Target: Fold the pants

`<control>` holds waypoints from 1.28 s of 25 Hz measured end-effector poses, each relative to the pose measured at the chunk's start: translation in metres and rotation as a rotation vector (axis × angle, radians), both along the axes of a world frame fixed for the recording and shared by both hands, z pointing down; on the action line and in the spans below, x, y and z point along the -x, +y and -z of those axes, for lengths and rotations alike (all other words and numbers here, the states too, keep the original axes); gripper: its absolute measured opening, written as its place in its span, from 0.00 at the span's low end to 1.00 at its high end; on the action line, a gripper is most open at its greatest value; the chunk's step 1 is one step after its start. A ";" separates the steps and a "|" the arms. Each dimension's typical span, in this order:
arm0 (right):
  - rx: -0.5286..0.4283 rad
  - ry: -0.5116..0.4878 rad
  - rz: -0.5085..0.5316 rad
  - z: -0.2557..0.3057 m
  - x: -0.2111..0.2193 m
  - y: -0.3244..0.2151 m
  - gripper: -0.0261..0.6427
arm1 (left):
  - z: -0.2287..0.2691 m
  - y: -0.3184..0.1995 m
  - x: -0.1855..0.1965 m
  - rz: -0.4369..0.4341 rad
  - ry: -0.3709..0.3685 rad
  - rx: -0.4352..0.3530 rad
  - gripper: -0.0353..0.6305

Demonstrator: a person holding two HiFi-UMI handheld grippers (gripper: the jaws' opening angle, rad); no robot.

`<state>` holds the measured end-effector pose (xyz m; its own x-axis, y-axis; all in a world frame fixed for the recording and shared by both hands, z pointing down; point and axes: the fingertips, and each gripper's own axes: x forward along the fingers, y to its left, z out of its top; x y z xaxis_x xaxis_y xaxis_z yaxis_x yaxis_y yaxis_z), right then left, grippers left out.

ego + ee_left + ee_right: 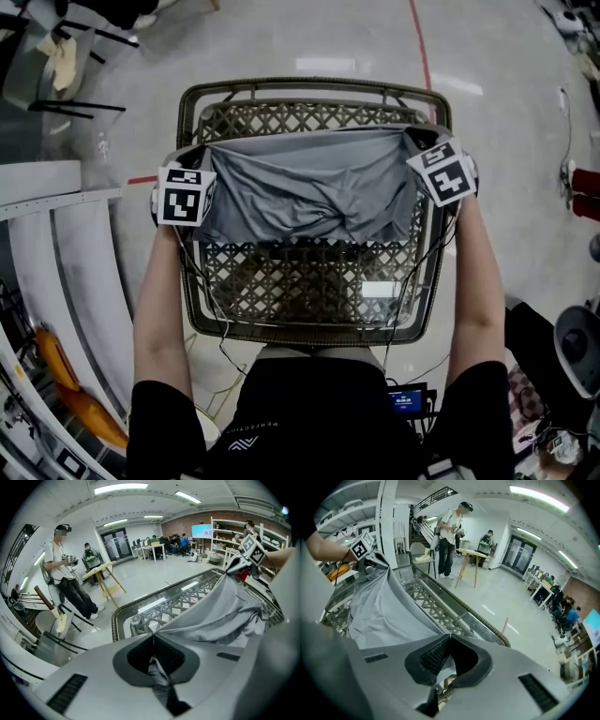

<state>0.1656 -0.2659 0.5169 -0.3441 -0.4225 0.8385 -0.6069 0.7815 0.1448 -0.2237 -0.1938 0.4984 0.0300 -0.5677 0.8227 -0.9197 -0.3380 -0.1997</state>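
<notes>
pants (309,183) hang spread between the two pairs of fingers, one corner pinched in each, the middle sagging in soft creases. the fingers of the left gripper (153,635) are pressed together on a bunch of grey cloth, and some of it pokes out behind the tips. the fingers of the right gripper (449,635) are closed too, with only a thin edge of the cloth caught between them.

my guess is that the step in hand is stretching the pants out so they can be laid flat for the first fold. to do it well, both hands should stay level and pull apart evenly, just enough to take out the sag. a hard tug looks risky on the right, where the bite is small and could slip. i can't tell whether the loose lower edge already touches the table.

below and behind the fingers, toward the person, lies bare table top (309,291) with room to lay the cloth down. thin cables (223,328) dangle there from the grippers and could snag. the raised woven rim (309,86) runs just beyond the fingertips and close outside each gripper, so wide sideways moves would need to stay above it. past the rim there is open floor. a wooden stand (108,579) and a standing person (61,569) are well apart.
</notes>
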 end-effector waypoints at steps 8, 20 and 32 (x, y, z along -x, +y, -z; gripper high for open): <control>-0.024 0.005 -0.048 -0.005 -0.006 -0.034 0.10 | -0.008 -0.001 0.007 0.033 -0.002 0.014 0.07; -0.044 -0.180 -0.172 0.015 -0.010 -0.021 0.10 | -0.006 -0.007 0.007 0.032 0.049 -0.045 0.22; -0.031 -0.279 -0.142 0.041 0.018 0.033 0.10 | 0.023 0.008 0.047 0.180 0.160 -0.108 0.24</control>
